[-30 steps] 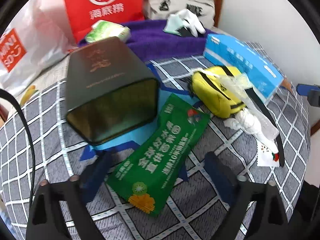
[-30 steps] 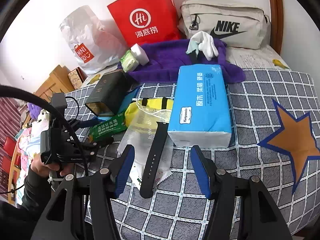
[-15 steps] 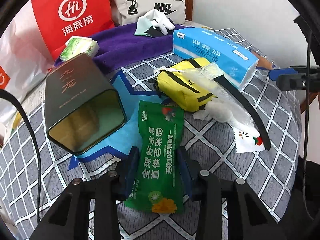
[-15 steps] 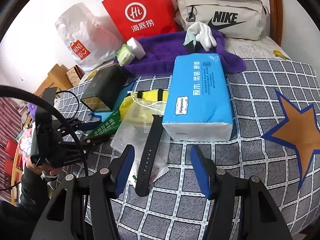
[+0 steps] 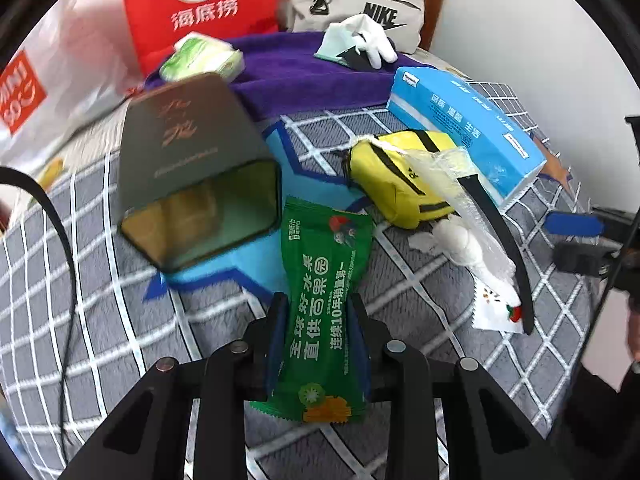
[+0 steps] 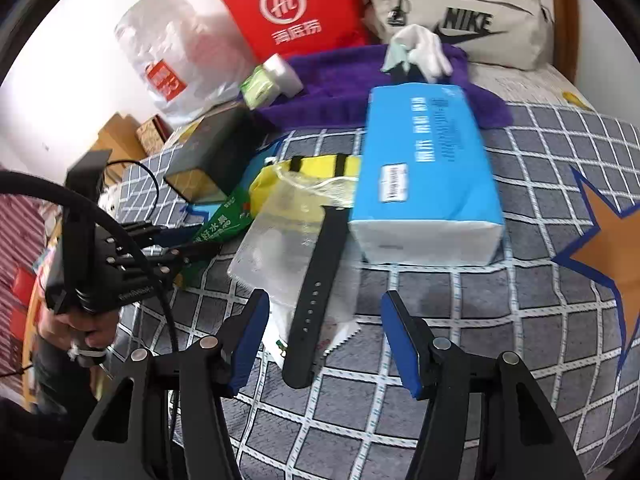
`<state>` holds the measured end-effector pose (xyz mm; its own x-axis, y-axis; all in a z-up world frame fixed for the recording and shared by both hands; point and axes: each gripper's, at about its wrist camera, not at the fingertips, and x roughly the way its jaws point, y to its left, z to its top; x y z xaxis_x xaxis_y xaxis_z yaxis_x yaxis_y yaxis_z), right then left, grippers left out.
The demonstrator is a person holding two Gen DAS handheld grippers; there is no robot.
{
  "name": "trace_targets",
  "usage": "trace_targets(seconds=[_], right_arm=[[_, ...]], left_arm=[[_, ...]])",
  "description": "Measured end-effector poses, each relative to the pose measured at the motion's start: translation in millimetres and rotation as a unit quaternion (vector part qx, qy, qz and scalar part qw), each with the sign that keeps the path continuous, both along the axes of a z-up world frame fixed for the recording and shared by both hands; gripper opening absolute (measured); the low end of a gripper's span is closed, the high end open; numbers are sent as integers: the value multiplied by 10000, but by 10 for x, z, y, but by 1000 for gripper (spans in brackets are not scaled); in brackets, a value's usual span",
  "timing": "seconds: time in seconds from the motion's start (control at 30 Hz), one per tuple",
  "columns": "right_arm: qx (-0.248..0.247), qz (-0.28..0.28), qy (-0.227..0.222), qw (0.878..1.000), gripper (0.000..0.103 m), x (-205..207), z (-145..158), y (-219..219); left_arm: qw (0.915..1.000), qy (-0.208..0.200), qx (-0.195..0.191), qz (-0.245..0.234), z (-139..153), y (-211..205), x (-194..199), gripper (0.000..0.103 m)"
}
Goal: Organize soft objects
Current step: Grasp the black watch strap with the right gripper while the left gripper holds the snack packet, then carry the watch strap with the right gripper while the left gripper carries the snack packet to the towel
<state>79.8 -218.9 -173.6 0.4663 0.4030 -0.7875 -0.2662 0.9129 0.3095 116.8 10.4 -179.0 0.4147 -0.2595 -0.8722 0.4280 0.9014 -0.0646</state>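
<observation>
Green snack packet (image 5: 320,312): we see it lying lengthwise on the grey checked blanket (image 5: 420,300), its near half between the fingers of our left gripper (image 5: 318,320); the far end reaches the blue star patch.
Left gripper: our jaws are closing on the packet, both blue pads against its long edges, and the wrapper pinches in there.
Right gripper (image 6: 322,320): our jaws stand about half open and hold nothing; they hover over the near end of the black strap (image 6: 316,292).
Black strap: it lies across a clear plastic bag (image 6: 276,248), which rests partly on the yellow pouch (image 5: 396,184).
Blue tissue pack (image 6: 424,168): just beside the strap, touching the yellow pouch.
Dark tin box (image 5: 192,172): on its side just left of the packet, open end towards us.
Behind: purple towel (image 5: 296,68), red bag (image 5: 200,4), beige bag (image 6: 460,12).
</observation>
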Motion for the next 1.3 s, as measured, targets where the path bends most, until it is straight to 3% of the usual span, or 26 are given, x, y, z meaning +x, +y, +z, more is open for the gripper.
trace_targets(seconds=[0.27,0.37,0.6,0.87,1.3], right_arm=[[-118,-170,195,9996,36,182,-239,221],[-336,-133,90,9993,22,205,-296,311],[-584,-47,-53,9983,20,102,-165,203],[-743,58,-22,9972,21,179,-301,288],[-298,134,-273,9991,20,13,78,119]], left_arm=[[9998,-85,115,128,-30,-3,-101,28],[9998,-82,82,152,-30,-3,-85,29],[9998,-33,-17,198,-26,32,-82,32],[9995,-137,141,231,-49,-67,-47,31],[9992,-150,-269,240,209,78,-101,28]])
